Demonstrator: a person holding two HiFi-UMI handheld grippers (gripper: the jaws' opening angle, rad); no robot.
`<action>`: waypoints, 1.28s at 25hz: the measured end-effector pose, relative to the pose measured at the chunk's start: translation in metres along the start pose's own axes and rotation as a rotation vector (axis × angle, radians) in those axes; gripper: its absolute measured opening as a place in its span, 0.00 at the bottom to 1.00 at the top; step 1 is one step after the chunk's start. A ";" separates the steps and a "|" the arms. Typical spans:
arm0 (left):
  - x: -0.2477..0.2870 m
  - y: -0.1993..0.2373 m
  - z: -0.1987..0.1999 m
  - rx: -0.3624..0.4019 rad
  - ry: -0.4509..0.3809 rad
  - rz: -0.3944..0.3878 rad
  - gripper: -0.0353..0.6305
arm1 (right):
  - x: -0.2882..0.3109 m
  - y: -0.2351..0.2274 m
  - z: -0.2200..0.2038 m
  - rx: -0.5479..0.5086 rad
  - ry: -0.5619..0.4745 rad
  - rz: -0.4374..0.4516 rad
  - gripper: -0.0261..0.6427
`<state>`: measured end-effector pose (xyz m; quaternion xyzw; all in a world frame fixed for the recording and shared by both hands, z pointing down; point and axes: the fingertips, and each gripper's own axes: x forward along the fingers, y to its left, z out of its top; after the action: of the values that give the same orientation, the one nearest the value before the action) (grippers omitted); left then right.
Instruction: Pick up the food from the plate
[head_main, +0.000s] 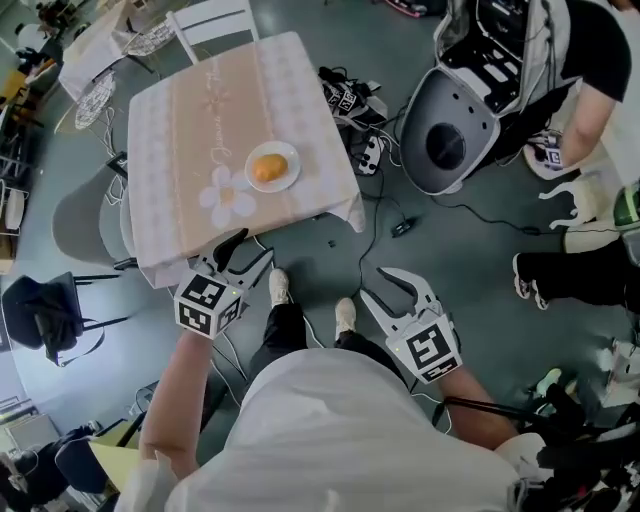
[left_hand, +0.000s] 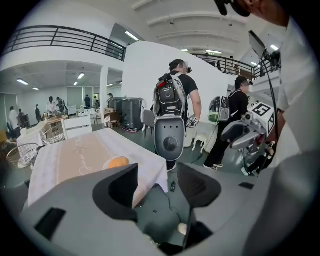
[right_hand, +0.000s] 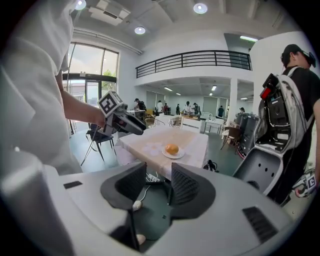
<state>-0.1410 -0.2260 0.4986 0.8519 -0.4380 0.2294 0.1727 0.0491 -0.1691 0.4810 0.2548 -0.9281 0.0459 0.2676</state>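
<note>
unreadable script (head_main: 214, 110) on tablecloth (head_main: 300, 90) near plate (head_main: 293, 158)

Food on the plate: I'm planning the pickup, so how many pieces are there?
1. A single round orange food piece lies in the middle of the small white round plate on the beige-clothed table. None appears hidden behind it.

Round ceiling lights (right_hand: 200, 8) are shining overhead; a railed balcony (right_hand: 192, 59) is running along white walls (right_hand: 200, 39) above the grey-green floor (head_main: 470, 270).
</note>
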 end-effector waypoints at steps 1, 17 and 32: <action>0.012 0.017 0.001 0.012 0.015 -0.003 0.42 | 0.006 -0.006 0.002 0.007 0.003 -0.016 0.27; 0.197 0.157 -0.050 0.394 0.343 -0.178 0.59 | 0.064 -0.050 0.045 0.198 0.105 -0.378 0.34; 0.217 0.168 -0.060 0.452 0.382 -0.200 0.58 | 0.054 -0.049 0.028 0.289 0.150 -0.487 0.34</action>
<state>-0.1832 -0.4345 0.6825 0.8492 -0.2494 0.4586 0.0800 0.0215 -0.2419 0.4828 0.5012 -0.8011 0.1308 0.2997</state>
